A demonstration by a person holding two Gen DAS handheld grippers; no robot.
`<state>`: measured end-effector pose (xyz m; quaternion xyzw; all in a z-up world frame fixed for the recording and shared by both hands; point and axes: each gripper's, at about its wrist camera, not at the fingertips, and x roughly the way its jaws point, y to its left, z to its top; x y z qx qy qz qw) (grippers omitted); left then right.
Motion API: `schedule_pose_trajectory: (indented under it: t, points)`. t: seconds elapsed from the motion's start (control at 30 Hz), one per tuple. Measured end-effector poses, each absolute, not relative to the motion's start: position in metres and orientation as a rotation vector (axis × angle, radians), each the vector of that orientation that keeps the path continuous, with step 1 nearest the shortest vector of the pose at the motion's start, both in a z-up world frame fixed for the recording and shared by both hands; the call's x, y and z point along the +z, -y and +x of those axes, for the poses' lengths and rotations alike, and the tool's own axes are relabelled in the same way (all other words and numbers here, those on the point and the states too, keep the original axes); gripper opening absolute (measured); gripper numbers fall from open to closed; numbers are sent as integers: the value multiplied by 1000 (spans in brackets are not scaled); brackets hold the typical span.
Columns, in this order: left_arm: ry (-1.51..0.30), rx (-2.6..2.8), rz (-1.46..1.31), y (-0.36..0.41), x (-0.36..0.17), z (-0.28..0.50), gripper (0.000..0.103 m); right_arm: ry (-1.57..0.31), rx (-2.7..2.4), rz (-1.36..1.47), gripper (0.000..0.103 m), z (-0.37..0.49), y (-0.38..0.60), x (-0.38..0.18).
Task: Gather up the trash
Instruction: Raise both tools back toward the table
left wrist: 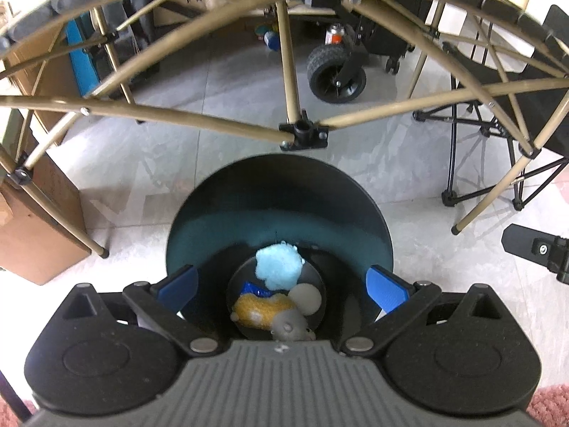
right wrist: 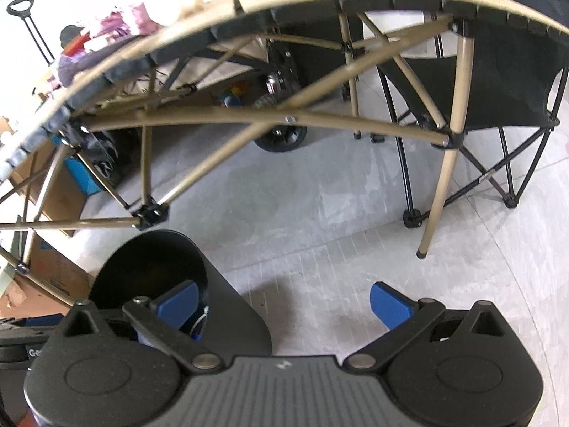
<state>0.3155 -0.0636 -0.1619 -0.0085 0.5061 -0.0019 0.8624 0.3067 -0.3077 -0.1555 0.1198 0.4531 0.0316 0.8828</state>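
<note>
A black round trash bin (left wrist: 281, 185) stands on the floor under my left gripper (left wrist: 282, 286), which is open and empty right above its mouth. Inside lie a light blue fluffy wad (left wrist: 279, 265), a yellow sponge-like piece (left wrist: 259, 307), a blue wrapper (left wrist: 254, 289) and a grey toy mouse (left wrist: 297, 316). In the right wrist view the same bin (right wrist: 153, 259) is at lower left. My right gripper (right wrist: 284, 302) is open and empty, with its left finger over the bin's edge and its right finger over bare floor.
A folding table's tan legs and braces (left wrist: 302, 131) arch over the floor behind the bin. Cardboard boxes (left wrist: 39, 235) stand at left. A black wheeled cart (left wrist: 336, 71) is behind. A black folding chair (right wrist: 498, 89) stands at right. Pink rug (left wrist: 551, 402) at the near corners.
</note>
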Motion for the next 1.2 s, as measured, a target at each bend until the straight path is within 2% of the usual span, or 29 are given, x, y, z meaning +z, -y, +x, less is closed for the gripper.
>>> schedule_pose_trajectory:
  t: [0.33, 0.7, 1.2]
  points:
    - [-904, -1, -9, 56, -121, 289, 103, -830, 95, 253, 103, 287, 300, -110]
    - [-704, -25, -63, 43, -57, 263, 103, -611, 171, 281, 103, 277, 298, -39]
    - [-526, 17, -95, 33, 3, 304, 103, -409, 208, 232, 103, 320, 279, 12]
